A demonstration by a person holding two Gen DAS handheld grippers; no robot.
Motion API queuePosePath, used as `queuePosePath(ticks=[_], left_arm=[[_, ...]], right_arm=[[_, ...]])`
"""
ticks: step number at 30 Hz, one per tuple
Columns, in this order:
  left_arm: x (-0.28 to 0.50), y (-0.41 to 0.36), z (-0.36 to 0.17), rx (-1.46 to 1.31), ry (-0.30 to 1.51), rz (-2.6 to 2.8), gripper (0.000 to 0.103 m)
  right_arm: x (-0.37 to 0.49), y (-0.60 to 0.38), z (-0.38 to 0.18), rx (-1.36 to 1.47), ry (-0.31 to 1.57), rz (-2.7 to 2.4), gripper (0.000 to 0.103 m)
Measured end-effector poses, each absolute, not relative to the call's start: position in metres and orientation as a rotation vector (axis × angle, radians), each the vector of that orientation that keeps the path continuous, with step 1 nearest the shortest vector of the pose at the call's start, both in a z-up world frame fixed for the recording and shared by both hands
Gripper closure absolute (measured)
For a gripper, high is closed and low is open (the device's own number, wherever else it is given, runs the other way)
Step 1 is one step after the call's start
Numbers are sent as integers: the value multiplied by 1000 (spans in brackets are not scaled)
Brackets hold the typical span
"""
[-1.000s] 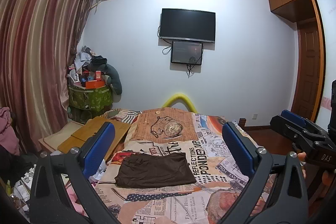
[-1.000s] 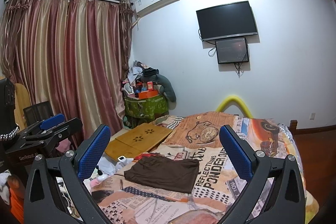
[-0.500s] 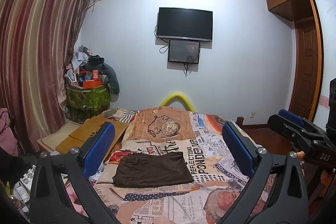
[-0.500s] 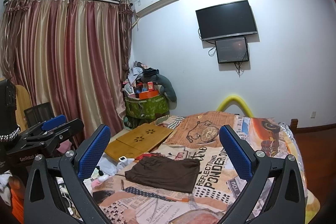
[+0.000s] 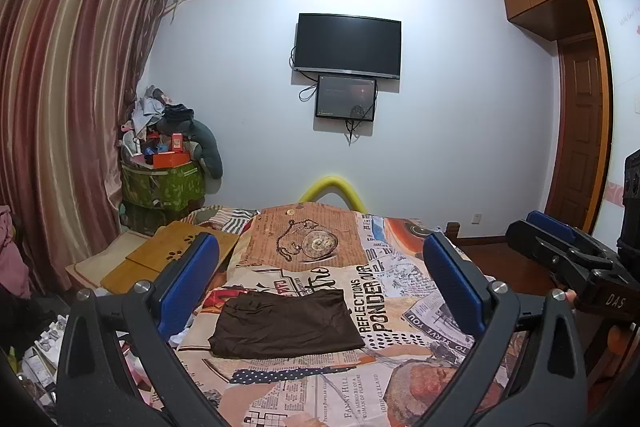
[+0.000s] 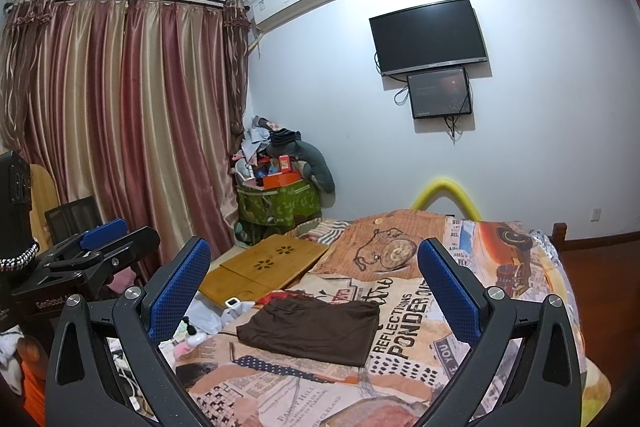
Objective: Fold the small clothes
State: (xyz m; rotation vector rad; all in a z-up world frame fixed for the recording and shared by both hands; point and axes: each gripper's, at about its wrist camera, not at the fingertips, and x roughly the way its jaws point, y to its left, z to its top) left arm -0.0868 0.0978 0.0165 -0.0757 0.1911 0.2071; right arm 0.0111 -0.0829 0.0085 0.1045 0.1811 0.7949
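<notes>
Folded brown garment (image 5: 285,323) lying flat on the bed (image 5: 360,379), near its left edge beside a wooden tray (image 5: 176,251). Left gripper (image 5: 320,287) and right gripper (image 6: 314,285) held above, jaws apart, empty.

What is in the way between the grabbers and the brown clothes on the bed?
Nothing visible. The brown garment lies flat on the printed bedspread, with only bare bedspread in front of it. The left gripper and right gripper are both open, above and short of it.
</notes>
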Motion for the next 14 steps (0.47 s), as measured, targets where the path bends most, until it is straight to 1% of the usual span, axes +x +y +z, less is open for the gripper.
queuePosePath(ticks=[14], left_arm=[[-84, 99, 12, -78, 209, 183, 0]], right_arm=[[13, -80, 7, 105, 195, 795, 0]])
